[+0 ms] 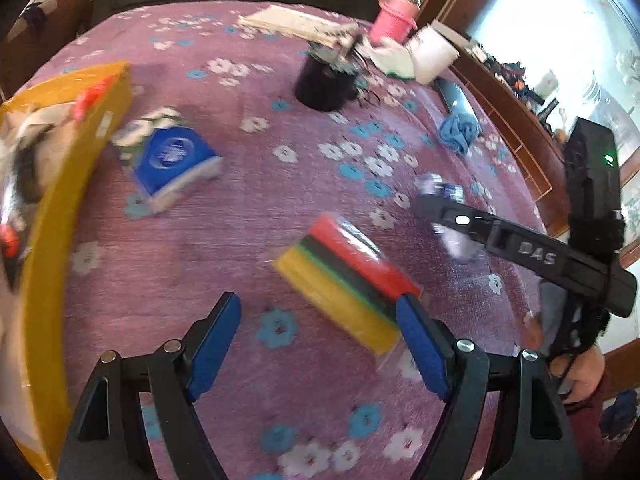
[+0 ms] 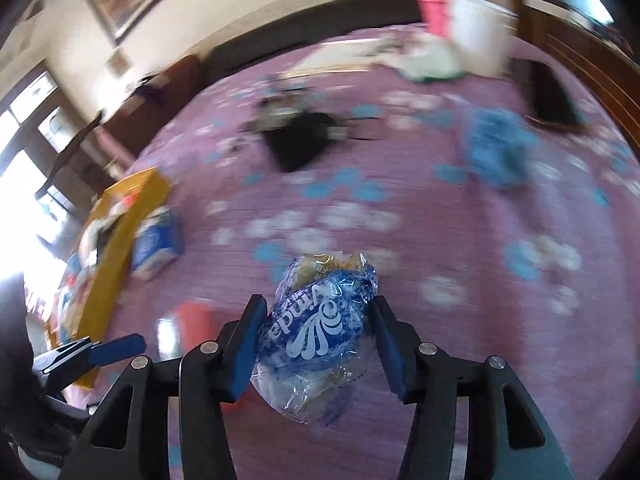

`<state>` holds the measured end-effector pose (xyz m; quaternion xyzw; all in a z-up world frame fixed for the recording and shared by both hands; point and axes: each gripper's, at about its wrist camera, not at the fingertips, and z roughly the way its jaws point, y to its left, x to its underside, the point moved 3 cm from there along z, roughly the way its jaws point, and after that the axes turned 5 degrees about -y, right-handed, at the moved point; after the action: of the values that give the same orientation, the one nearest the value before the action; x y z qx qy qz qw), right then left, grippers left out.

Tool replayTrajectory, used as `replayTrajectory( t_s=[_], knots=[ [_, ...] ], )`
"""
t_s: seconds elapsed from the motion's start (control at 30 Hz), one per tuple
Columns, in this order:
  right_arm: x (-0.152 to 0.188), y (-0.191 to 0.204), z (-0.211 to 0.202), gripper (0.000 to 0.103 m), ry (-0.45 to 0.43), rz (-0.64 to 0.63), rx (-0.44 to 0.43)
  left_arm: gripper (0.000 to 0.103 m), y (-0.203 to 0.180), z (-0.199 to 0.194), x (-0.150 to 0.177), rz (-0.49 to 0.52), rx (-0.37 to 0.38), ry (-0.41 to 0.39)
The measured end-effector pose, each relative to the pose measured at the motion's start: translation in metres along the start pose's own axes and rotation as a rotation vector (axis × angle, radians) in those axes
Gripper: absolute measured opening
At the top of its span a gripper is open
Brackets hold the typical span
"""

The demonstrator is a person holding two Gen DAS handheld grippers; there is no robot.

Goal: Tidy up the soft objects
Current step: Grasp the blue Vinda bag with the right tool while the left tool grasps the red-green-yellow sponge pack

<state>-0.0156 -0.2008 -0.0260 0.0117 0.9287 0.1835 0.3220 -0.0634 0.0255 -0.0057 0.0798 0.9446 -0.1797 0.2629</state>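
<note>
My right gripper is shut on a blue and clear Vinda tissue pack, held above the purple flowered cloth; it also shows in the left wrist view. My left gripper is open and empty, just above the cloth. A wrapped stack of red, green and yellow sponges lies in front of it, touching its right finger. A blue tissue pack lies beside the yellow cardboard box, which holds several items. A blue cloth lies at the far right.
A black cup-like object stands mid-table. A pink container, a white box, papers and a dark flat case sit at the far edge. A wooden cabinet runs along the right.
</note>
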Motion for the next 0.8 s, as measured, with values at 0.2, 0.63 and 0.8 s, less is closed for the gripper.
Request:
replayTrajectory(
  t_s=[0.2, 0.63, 0.8],
  knots=[
    [0.004, -0.03, -0.019, 0.057, -0.028, 0.048, 0.014, 0.097, -0.036, 0.029, -0.013, 0.092, -0.091, -0.013],
    [0.015, -0.006, -0.021, 0.057, -0.022, -0.032, 0.049, 0.041, -0.051, 0.015, 0.003, 0.228, -0.088, -0.07],
    [0.016, 0.015, -0.033, 0.057, -0.042, -0.066, 0.031, 0.042, -0.03, -0.022, 0.009, 0.14, -0.024, -0.123]
  ],
)
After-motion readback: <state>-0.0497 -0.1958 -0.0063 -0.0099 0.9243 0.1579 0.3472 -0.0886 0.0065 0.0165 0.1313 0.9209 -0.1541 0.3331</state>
